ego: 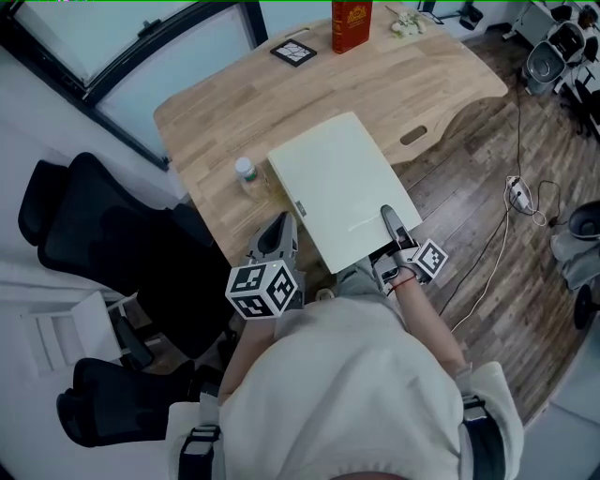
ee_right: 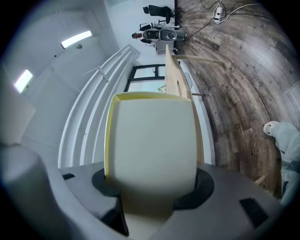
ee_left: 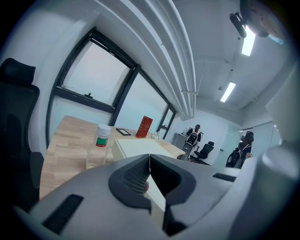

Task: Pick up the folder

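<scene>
— The right gripper point(ee_right: 151, 185)?
— It was clamped on the cream folder's point(ego: 333, 183) near edge; the left gripper point(ee_left: 149, 165) was pinched shut on its side edge.
— And the folder?
— It hung over the wooden desk's point(ego: 403, 84) near edge, just beside a small bottle point(ego: 246, 172). Plank floor point(ego: 487, 216) lay to the right, a black office chair point(ego: 98, 234) to the left.

folder point(ee_right: 150, 136) clamped in right claw point(ee_right: 152, 187), wood floor point(ee_right: 243, 75) beside

wooden table point(ego: 234, 103) bears a bottle point(ego: 246, 172), red box point(ego: 352, 25), dark square tile point(ego: 293, 52).
</scene>
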Motion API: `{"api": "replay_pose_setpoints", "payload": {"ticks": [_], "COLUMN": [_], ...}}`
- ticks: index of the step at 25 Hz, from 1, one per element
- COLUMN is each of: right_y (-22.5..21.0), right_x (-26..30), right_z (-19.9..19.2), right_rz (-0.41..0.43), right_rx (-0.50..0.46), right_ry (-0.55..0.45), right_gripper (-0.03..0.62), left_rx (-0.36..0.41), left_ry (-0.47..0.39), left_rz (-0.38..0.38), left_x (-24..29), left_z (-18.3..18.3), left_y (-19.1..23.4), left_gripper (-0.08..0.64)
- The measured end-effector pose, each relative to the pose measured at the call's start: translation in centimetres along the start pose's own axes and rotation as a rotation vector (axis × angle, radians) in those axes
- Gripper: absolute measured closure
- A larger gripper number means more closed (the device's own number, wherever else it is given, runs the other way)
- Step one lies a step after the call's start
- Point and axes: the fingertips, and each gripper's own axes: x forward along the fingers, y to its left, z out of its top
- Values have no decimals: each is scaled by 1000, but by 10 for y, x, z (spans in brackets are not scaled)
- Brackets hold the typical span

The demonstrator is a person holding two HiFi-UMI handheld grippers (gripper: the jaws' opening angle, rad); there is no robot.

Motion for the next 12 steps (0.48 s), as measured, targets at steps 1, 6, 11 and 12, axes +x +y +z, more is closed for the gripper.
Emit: {"api": "replay_pose_setpoints", "payload": {"ticks": [1, 6, 11, 12], "right_y": [4, 16, 33, 35], "right_x": [-3, -18, -31, -33], "right_z": [0, 3, 1, 0], "right_rz": [2, 3, 20, 20], "right_rx": [3, 0, -19, -22], "right_ry": [-10, -47, -67, -69], "right_gripper": [316, 316, 316, 316], "left_rx": [0, 0, 4, 4], "left_ry": [-1, -6, -2, -1], "left_rz": [0, -3, -6, -6], "left_x": [-1, -6, -10, -11], "left_z": [-1, -4, -7, -8], "left_y": [0, 0, -2, -2], "left_gripper": [538, 538, 538, 538]}}
